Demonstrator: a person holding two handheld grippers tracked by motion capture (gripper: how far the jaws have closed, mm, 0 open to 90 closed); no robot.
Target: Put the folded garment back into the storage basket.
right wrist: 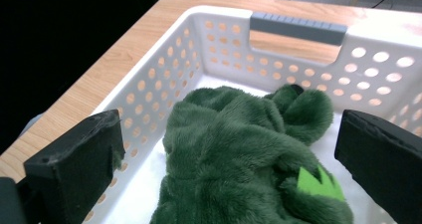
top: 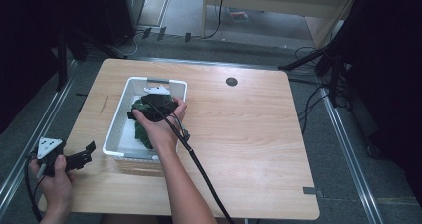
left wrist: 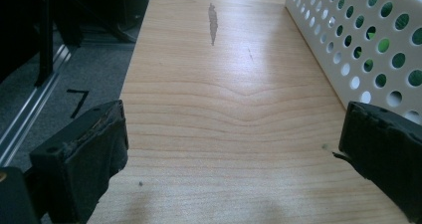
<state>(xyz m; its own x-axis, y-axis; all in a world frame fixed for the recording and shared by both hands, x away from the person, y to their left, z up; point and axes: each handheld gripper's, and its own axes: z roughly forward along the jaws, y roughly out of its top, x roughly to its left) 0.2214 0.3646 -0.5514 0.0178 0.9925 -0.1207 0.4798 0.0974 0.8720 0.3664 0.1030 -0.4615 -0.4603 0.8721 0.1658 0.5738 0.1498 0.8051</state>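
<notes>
Right forearm comes in from the bottom edge and reaches forward over the white basket (top: 115,129); the right hand (top: 161,127) grips its tool from above, so the right gripper (right wrist: 226,154) points forward and down into the basket. Jaws wide apart, nothing pinched; the pads stand clear on either side of the green plush toy (right wrist: 239,154).

The toy lies on the basket floor directly below and between the right jaws, slumped and crumpled. Its long axis runs roughly away from the gripper toward the far wall with the grey handle (right wrist: 297,28); a rounded lobe points at that far end, and a bright green felt piece (right wrist: 318,183) sits near the right jaw. Which end is the head: cannot tell.

Left hand (top: 54,176) rests low at the table's near left corner, forearm short in frame. Left gripper (left wrist: 231,149) held level just over the wooden table (left wrist: 224,109), jaws wide and empty, basket wall (left wrist: 368,40) ahead, just beyond the right-hand jaw.
</notes>
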